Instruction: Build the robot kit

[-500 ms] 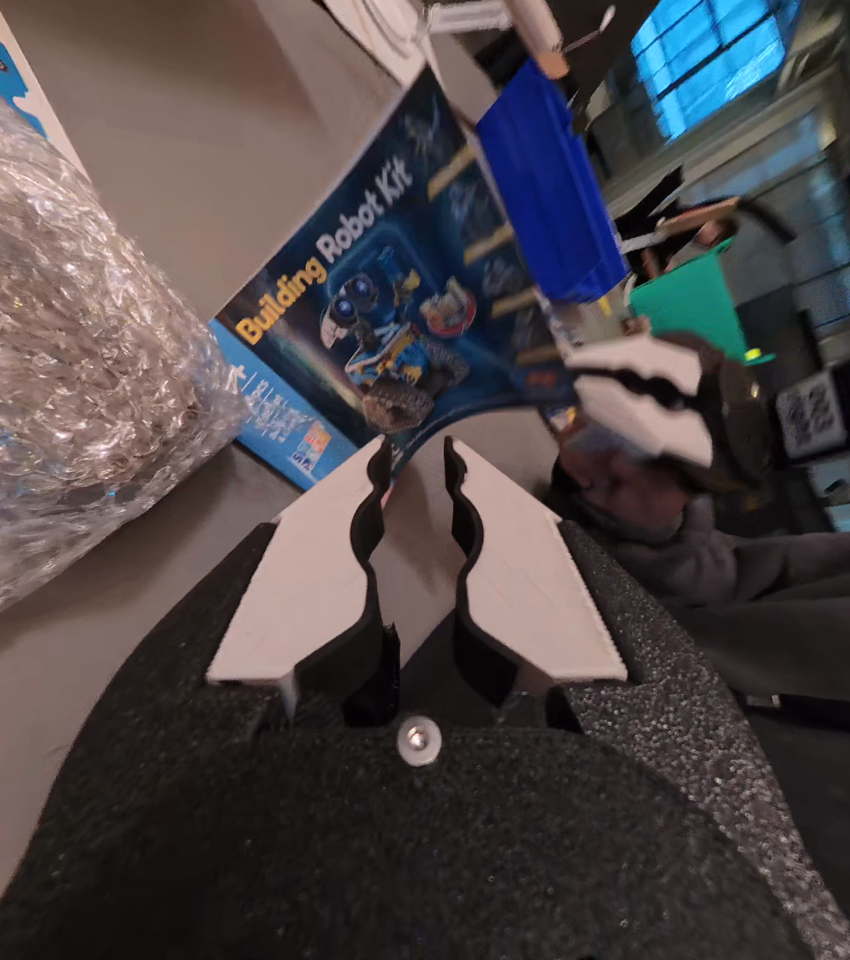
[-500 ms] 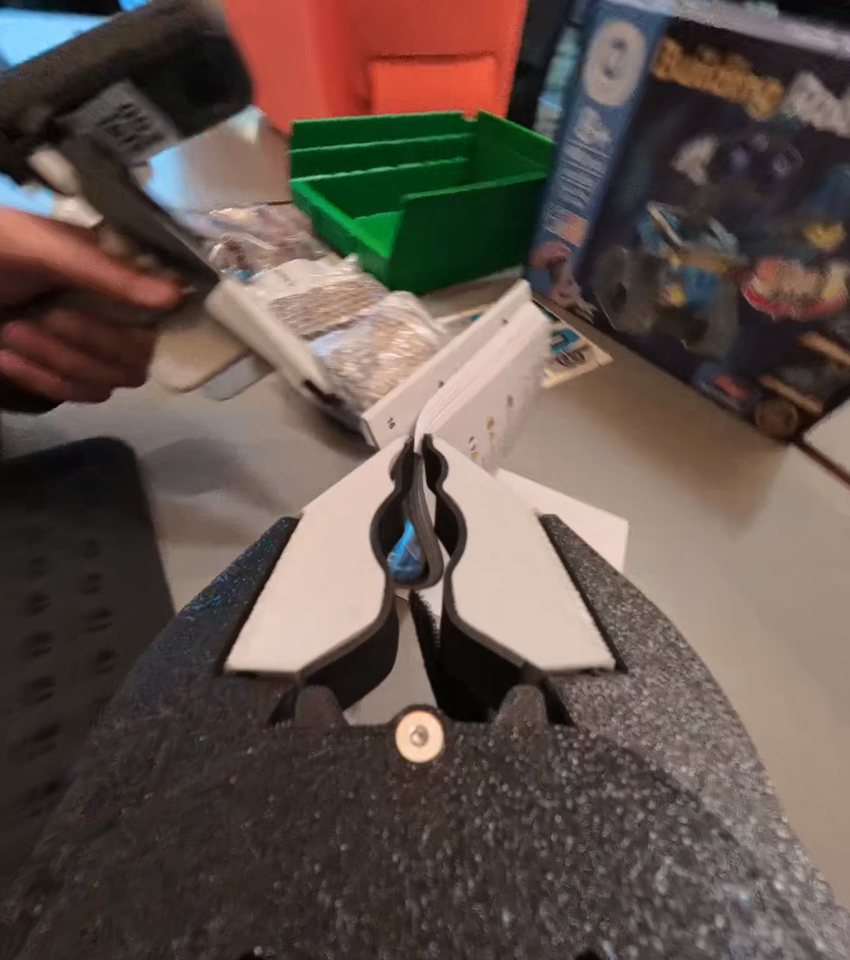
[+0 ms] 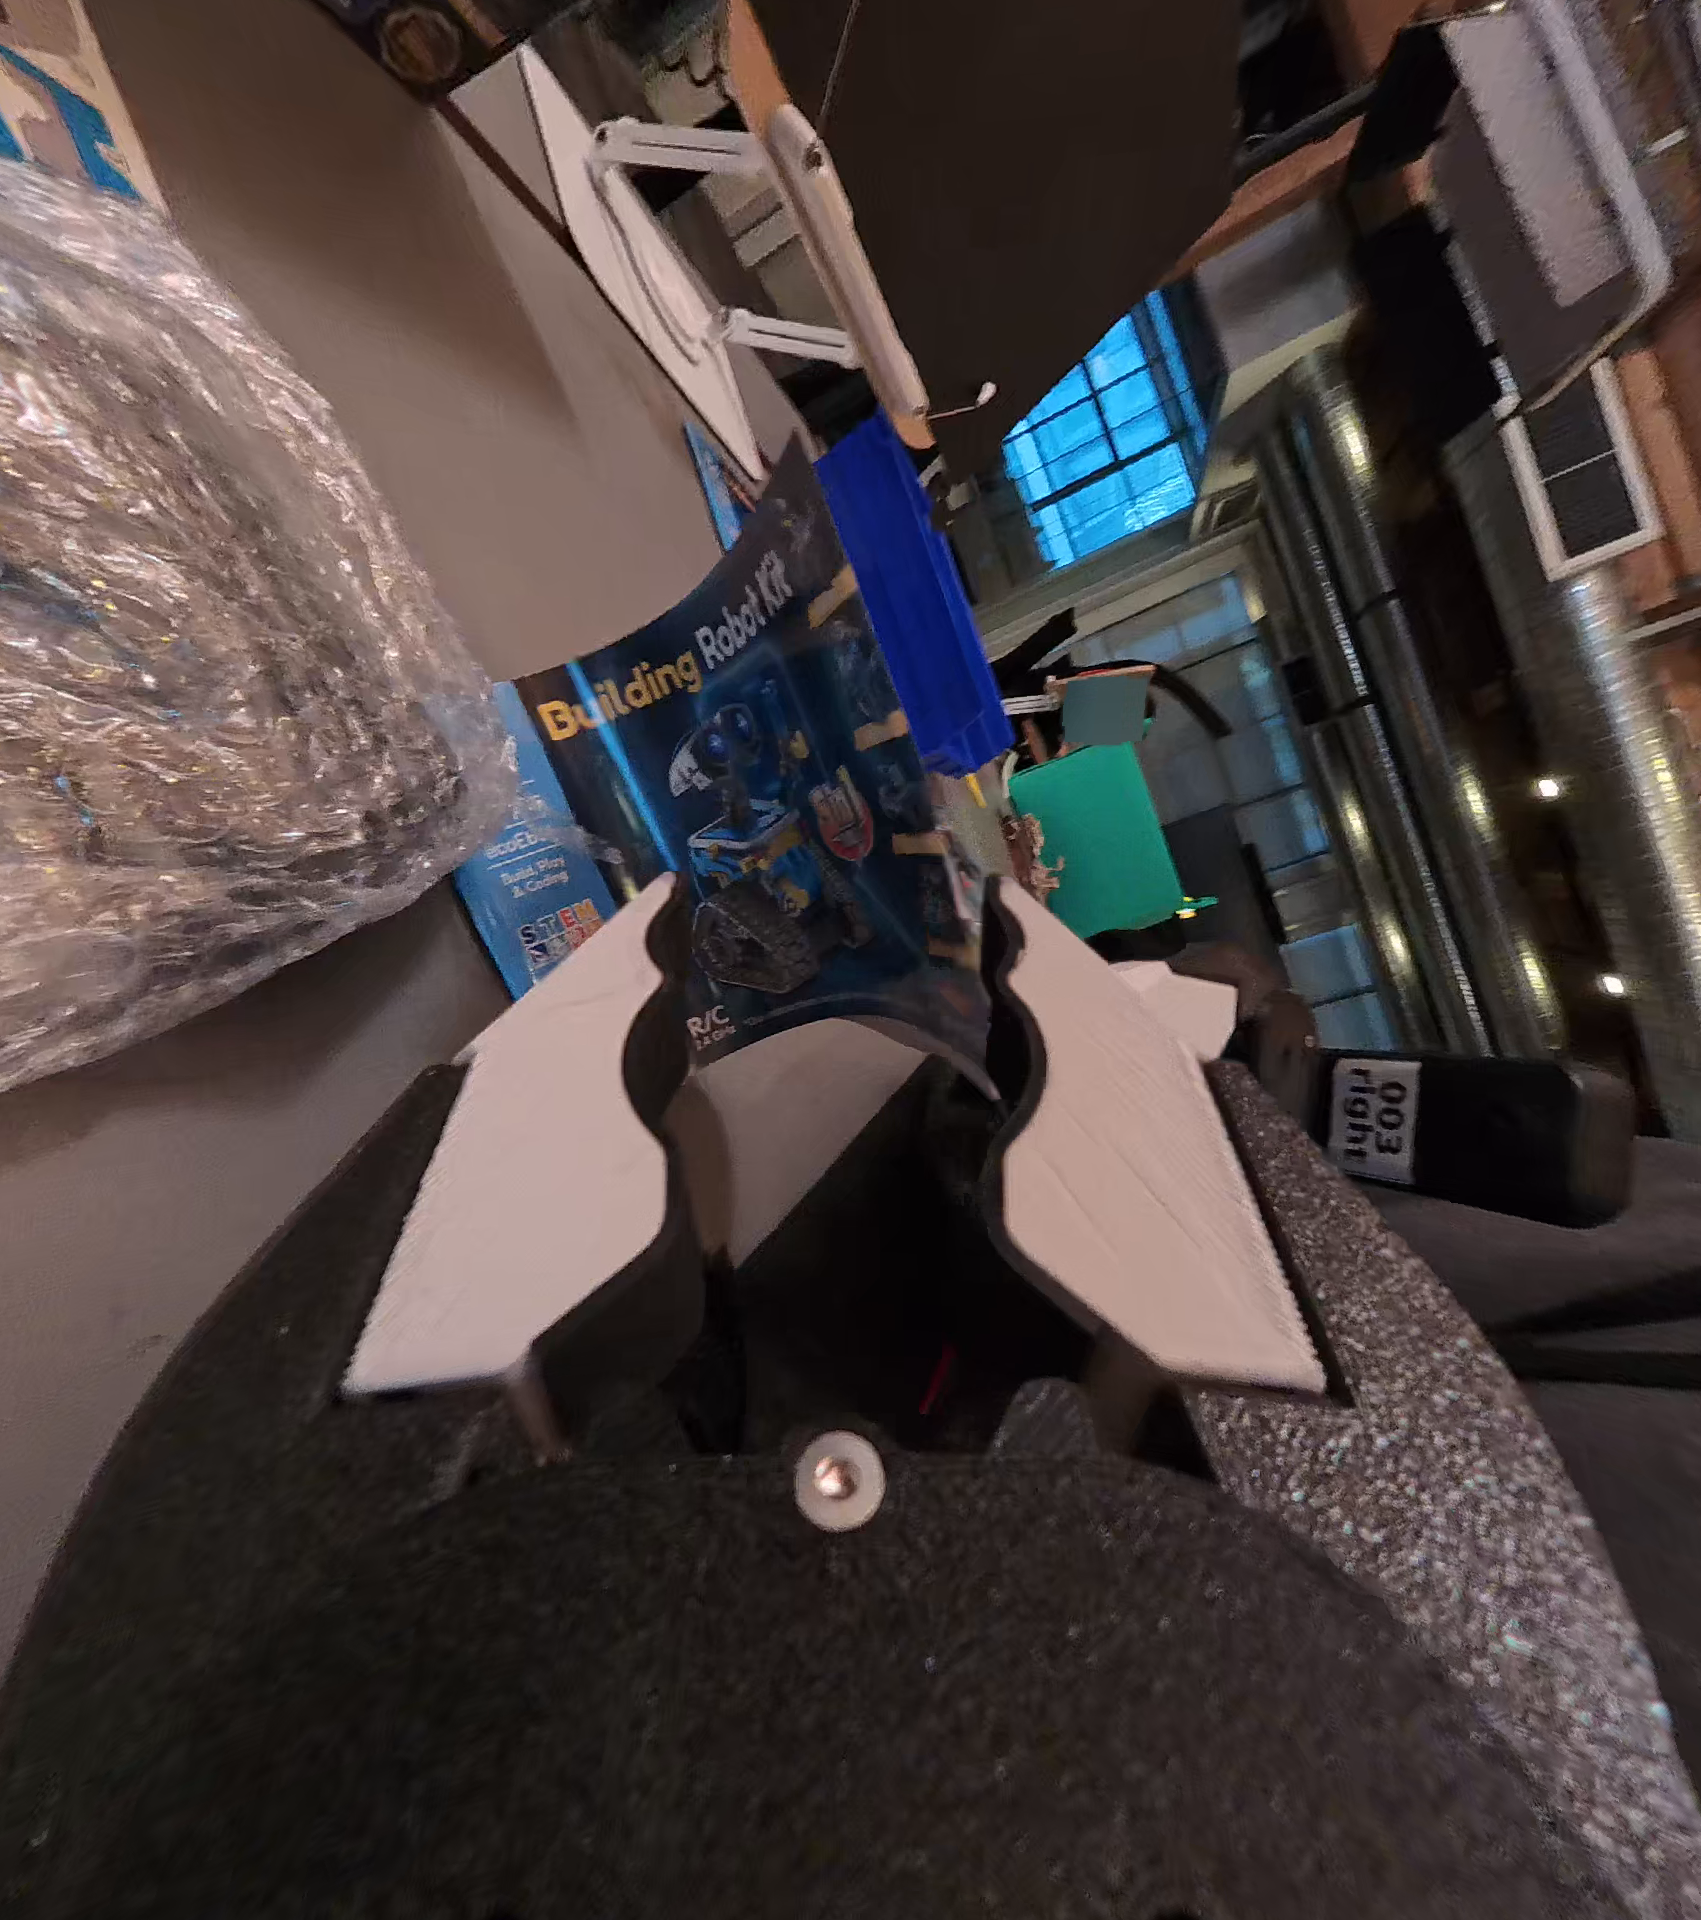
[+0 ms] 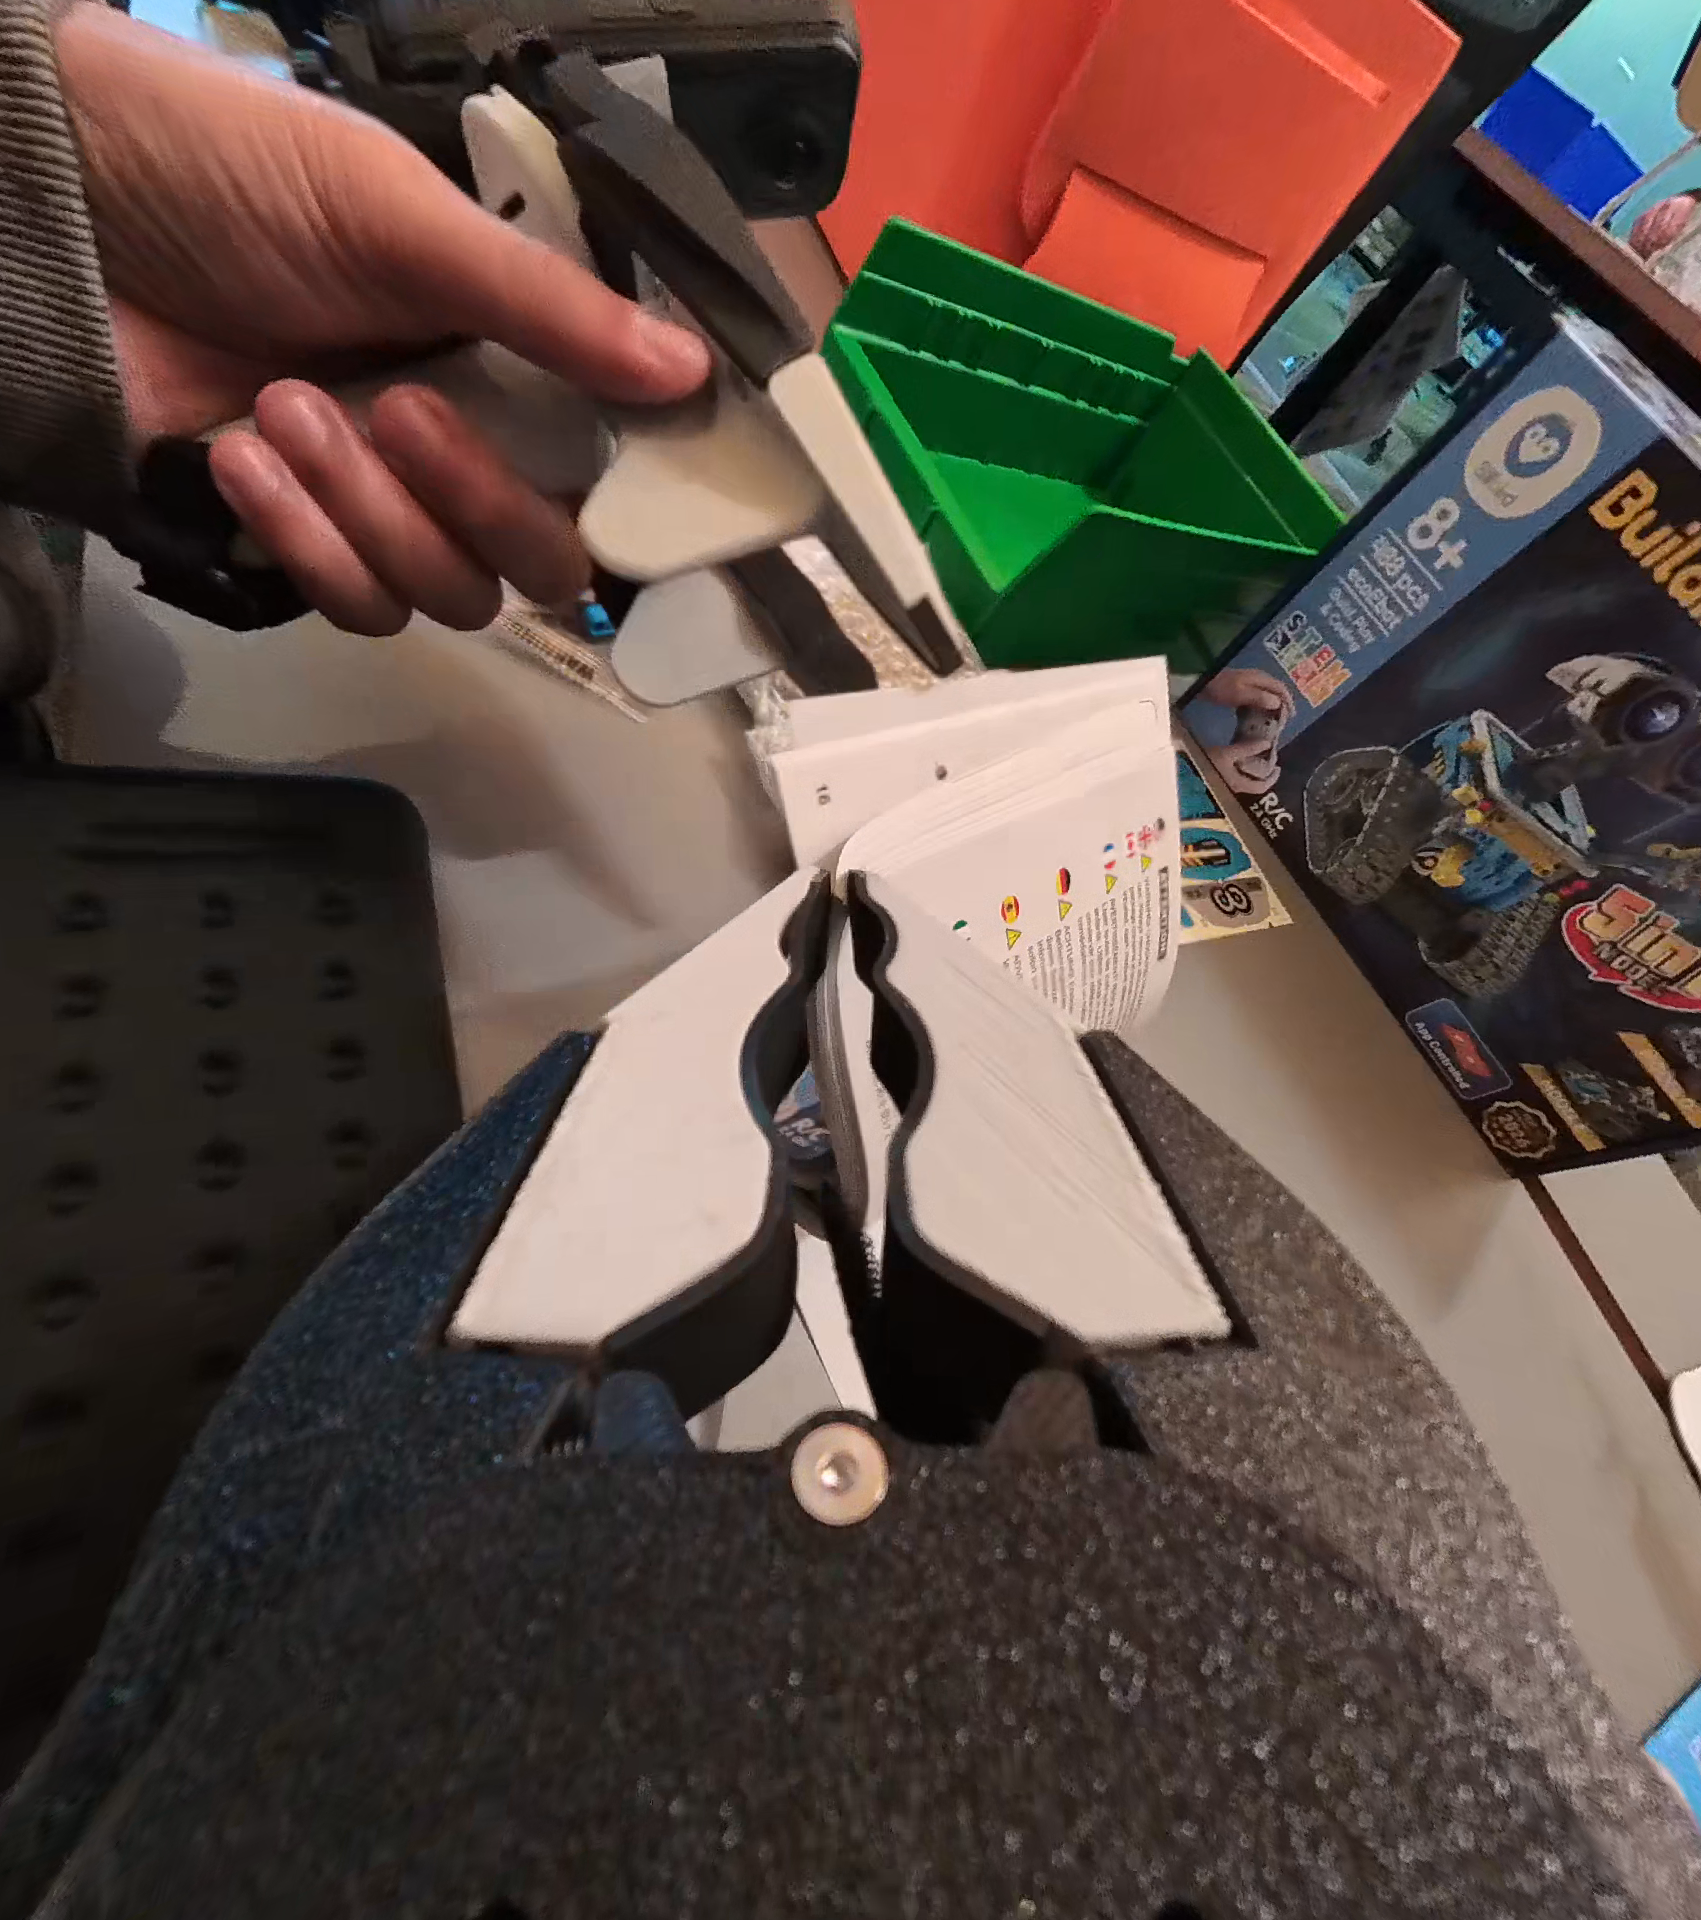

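Left wrist view: the left gripper (image 3: 830, 904) stood wide open with nothing between its jaws. It was nearest the crinkled clear plastic bag (image 3: 150, 623) on the grey table (image 3: 358, 343). The dark printed toy box (image 3: 752, 790) stood further ahead, with a blue bin (image 3: 898, 603) behind it.

Right wrist view: the right gripper (image 4: 833, 883) was closed on the edge of a white booklet (image 4: 1022, 862), pages fanned, held just above the table. A hand (image 4: 306, 312) held the left gripper just beyond the booklet's far edge; contact could not be judged. A green bin (image 4: 1085, 488) stood behind, the box to the right.
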`<state>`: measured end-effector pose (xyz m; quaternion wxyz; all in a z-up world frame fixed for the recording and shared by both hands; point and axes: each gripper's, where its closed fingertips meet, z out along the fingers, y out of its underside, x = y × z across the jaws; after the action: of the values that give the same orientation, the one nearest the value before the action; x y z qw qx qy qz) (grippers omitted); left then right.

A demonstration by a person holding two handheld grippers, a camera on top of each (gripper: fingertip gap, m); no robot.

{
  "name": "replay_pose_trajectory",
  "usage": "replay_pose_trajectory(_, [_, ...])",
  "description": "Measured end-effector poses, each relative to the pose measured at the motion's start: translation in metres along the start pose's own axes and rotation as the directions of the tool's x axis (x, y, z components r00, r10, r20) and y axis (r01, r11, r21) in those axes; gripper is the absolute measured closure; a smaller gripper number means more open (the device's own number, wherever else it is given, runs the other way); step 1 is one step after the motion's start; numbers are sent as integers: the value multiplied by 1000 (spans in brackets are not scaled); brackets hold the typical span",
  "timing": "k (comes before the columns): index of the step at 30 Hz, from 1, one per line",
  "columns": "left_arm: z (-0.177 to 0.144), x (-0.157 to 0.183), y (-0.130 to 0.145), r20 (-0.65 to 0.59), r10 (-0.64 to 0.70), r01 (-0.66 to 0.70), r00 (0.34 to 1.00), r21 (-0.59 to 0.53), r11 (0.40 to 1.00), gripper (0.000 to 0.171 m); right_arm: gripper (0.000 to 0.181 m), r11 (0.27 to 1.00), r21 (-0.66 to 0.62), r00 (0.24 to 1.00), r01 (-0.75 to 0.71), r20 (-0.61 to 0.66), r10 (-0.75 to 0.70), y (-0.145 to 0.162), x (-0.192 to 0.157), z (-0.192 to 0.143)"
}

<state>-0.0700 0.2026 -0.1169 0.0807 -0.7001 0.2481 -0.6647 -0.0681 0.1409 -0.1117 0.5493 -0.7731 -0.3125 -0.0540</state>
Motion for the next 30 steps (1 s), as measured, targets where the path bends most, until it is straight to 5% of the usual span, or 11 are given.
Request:
replay_pose_trajectory(5, [10, 24, 16, -144, -26, 14, 989, -87, 996, 112, 180, 997, 3, 996, 71, 49, -71, -7, -19, 6])
replay_pose_trajectory(9, [23, 12, 31, -72, 11, -23, 997, -169, 985, 156, 180, 992, 13, 992, 127, 27, -127, -14, -25, 7])
replay_pose_trajectory(12, [27, 10, 31, -89, -18, 3, 996, -162, 987, 160, 176, 999, 23, 998, 32, 60, -34, -10, -24, 5])
replay_pose_trajectory(14, [30, 11, 29, -106, -15, -1, 994, -144, 990, 164, 141, 987, 35, 979, -159, 134, 153, -11, -18, -2])
replay_pose_trajectory(16, [34, 11, 30, -115, -3, -14, 993, -143, 990, 164, 128, 915, 74, 901, -396, 226, 371, -18, 2, -16])
replay_pose_trajectory(19, [40, 14, 33, -147, 19, -41, 989, -149, 988, 164, 97, 688, 62, 669, -723, 313, 674, -8, 47, -18])
replay_pose_trajectory(23, [53, 19, 36, -182, 24, -54, 983, -160, 986, 160, 88, 608, -248, 540, -754, 293, 789, 48, 27, 19])
replay_pose_trajectory(30, [57, 23, 40, -223, 33, -70, 974, -161, 985, 153, 103, 528, -282, 457, -801, 282, 844, 67, 28, 21])
